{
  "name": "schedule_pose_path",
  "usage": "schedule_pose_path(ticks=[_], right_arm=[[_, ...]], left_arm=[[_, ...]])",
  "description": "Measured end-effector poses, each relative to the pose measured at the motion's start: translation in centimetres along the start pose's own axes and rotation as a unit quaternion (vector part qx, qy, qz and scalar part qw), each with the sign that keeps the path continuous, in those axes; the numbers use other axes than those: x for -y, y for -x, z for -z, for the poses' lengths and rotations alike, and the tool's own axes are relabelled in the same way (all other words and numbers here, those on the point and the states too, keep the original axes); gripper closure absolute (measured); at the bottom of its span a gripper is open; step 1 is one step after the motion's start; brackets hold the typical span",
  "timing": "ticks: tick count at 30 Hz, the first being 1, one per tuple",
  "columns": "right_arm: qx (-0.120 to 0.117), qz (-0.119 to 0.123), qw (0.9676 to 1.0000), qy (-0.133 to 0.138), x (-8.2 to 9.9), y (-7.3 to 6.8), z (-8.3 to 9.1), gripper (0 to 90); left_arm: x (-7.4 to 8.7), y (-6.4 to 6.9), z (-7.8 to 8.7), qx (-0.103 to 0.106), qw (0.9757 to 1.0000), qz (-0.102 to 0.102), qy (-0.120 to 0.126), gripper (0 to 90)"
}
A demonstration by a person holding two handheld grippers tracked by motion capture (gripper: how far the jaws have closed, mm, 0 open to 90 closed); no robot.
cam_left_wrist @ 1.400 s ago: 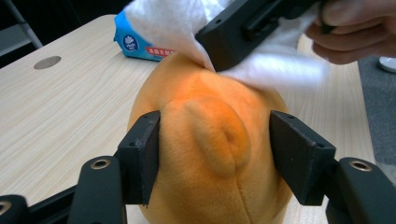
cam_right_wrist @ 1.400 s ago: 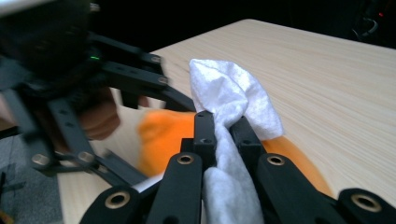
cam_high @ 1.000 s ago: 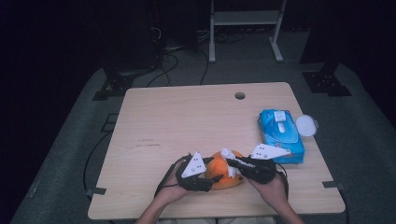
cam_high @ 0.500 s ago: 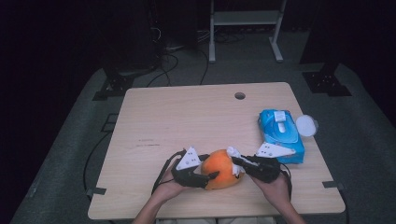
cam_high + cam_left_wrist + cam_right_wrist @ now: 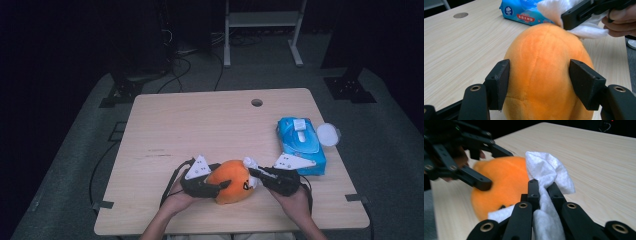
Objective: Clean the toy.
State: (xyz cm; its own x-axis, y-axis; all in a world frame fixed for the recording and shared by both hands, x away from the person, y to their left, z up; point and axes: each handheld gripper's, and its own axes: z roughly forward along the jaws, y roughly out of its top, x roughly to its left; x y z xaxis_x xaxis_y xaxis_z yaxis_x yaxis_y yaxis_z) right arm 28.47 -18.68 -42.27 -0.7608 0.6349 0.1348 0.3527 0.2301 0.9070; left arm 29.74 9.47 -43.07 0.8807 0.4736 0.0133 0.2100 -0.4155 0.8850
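Wiping orange plush toy [image 5: 231,181] near desk [image 5: 210,130] front edge.
Left tool [image 5: 539,82] has just been closing, jaws pressing the toy's sides. Right tool [image 5: 543,187] clamped tight on white wipe [image 5: 549,173], wipe touching toy top. Blue wipes pack [image 5: 300,145] near, right.

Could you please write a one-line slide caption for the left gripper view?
Left gripper clasps an orange plush toy while the right gripper wipes it with a white wet wipe.

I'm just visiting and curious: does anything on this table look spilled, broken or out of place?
Nothing spilled or broken. The wipes pack lies open, its round lid at the table edge.
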Motion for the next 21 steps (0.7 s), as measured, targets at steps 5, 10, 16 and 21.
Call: schedule_pose_path(ticks=[5, 10, 16, 21], right_arm=[[-0.035, 0.025, 0.9991, 0.007, -0.5, -1.7, -0.5, 82.7], [-0.010, 0.005, 0.9999, -0.003, 0.2, 0.1, -0.4, 82.7], [-0.013, 0.007, 0.9999, 0.002, 0.0, -0.4, -0.1, 82.7], [-0.035, 0.021, 0.9992, 0.001, -0.1, -1.2, -0.5, 82.7]], left_arm=[[0.4, -0.5, 0.4, 0.004, 1.0000, 0.005, -0.003, 34.9], [0.7, -0.9, 0.7, 0.008, 0.9998, 0.016, -0.003, 34.9], [0.8, -0.9, 0.7, 0.005, 0.9999, 0.014, -0.005, 34.9], [0.9, -1.1, 0.9, 0.009, 0.9998, 0.015, -0.005, 34.7]])
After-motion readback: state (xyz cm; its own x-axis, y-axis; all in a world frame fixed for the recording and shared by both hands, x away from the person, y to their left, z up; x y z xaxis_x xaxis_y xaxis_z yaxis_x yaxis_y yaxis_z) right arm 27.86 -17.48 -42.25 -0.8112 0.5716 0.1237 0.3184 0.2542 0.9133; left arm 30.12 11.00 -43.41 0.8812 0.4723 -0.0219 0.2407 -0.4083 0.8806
